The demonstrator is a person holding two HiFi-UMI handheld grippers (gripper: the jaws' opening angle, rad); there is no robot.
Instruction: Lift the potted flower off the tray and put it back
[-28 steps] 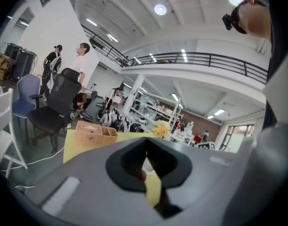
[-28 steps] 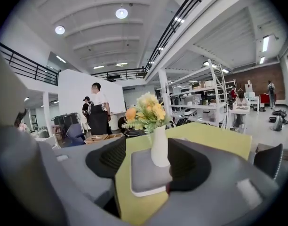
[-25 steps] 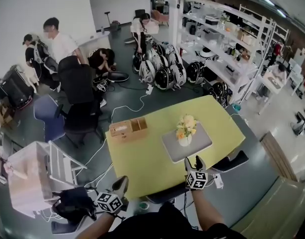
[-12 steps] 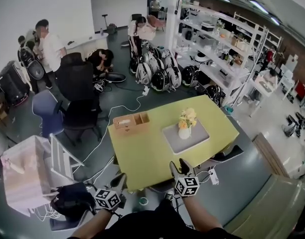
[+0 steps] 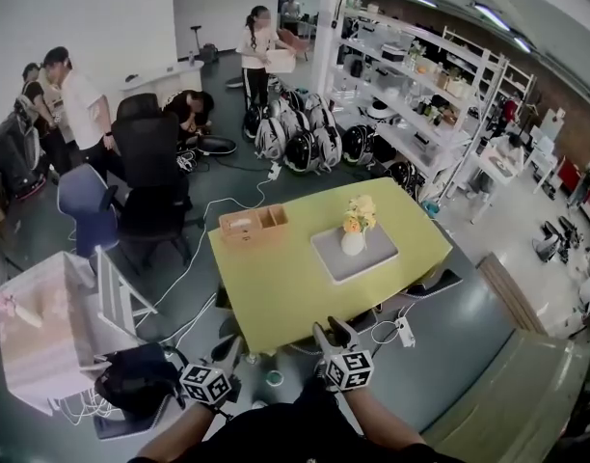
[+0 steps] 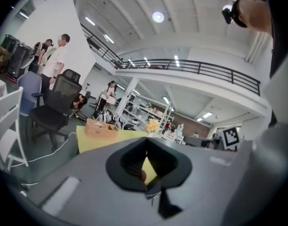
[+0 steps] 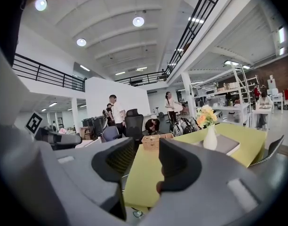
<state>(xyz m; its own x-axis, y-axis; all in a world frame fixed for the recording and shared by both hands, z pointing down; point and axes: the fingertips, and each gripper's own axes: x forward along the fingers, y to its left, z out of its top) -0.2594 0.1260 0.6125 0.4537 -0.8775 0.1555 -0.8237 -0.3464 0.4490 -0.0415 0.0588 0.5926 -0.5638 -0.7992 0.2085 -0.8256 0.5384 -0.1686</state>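
Leaving the potted flower [image 5: 354, 231] standing on the tray [image 5: 375, 258] at the table's [image 5: 276, 287] far side. Holding the left gripper [image 5: 229, 353] closed, empty, off the table's near edge. Just closing the right gripper [image 5: 329, 330] partway there, jaws apart, gripping nothing.

Person running this wears a black top [image 5: 305, 437], forearms bare below it. The left gripper [image 5: 229, 353] and right gripper [image 5: 332, 333] look the same: matte grey shells, chunky black jaw pads [image 7: 179, 163] with ribbed inner faces, plus a pale rectangular patch [image 7: 240, 194] on the shell. Each carries a white cube [image 5: 206, 385] printed with black square markers (the right one's jaws have just been closing, nothing between them).
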